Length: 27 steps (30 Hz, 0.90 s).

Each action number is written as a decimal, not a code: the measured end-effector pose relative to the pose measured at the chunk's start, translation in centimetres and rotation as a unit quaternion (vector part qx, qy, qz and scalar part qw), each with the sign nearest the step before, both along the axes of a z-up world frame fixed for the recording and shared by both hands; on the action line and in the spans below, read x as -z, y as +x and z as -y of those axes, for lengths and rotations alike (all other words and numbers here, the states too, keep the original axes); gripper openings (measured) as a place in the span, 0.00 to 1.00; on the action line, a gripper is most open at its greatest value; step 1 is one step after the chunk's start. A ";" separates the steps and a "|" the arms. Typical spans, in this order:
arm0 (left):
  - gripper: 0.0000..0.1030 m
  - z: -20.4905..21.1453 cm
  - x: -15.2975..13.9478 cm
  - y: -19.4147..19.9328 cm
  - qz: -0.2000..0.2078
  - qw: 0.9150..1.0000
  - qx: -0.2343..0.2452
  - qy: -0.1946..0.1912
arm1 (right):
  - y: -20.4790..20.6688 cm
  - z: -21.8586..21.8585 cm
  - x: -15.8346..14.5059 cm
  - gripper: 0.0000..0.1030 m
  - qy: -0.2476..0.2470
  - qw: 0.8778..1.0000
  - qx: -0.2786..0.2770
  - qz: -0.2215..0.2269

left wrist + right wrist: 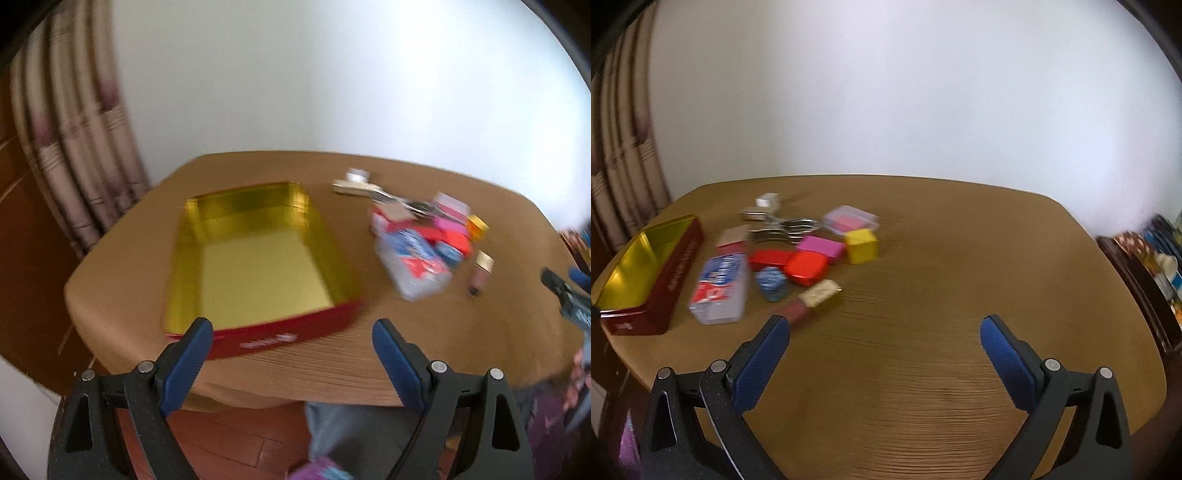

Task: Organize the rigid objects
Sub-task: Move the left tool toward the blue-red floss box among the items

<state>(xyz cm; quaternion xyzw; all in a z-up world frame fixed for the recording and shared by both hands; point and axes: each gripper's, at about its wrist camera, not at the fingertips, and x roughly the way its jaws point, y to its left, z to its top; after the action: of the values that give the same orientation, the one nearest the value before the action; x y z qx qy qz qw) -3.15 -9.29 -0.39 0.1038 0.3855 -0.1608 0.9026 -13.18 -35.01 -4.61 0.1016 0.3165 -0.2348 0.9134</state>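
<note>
An open red tin with a gold inside (255,266) sits empty on the brown table (424,332); it also shows at the left in the right wrist view (646,258). To its right lies a pile of small objects: a clear card case (720,291), red boxes (805,267), a pink box (822,247), a yellow cube (862,245), a blue faceted piece (772,282), metal scissors (786,227) and a lipstick (812,299). My left gripper (291,332) is open and empty before the tin's near edge. My right gripper (884,332) is open and empty above bare table, right of the pile.
A curtain (62,147) hangs at the left by a white wall. A dark shelf with items (1145,266) stands at the table's right edge. My right gripper's tip shows in the left wrist view (565,299).
</note>
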 end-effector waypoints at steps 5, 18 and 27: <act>0.88 5.1 0.0 0.3 -0.048 0.998 0.050 0.003 | -0.9 2.3 0.5 1.00 0.013 1.000 0.008 -0.001; 0.88 14.3 1.5 6.8 -0.172 0.984 0.048 -0.020 | -1.9 4.5 0.5 1.00 0.064 0.998 0.018 0.012; 0.88 15.3 4.3 10.9 -0.247 0.969 0.004 -0.023 | -2.0 5.1 1.1 1.00 0.092 0.995 0.023 0.012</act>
<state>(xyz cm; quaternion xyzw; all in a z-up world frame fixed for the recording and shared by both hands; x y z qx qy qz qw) 7.76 -24.55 -4.66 0.0416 0.5923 -0.1937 0.7809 -15.21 -40.15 -5.69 0.1950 0.3238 -0.2243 0.8982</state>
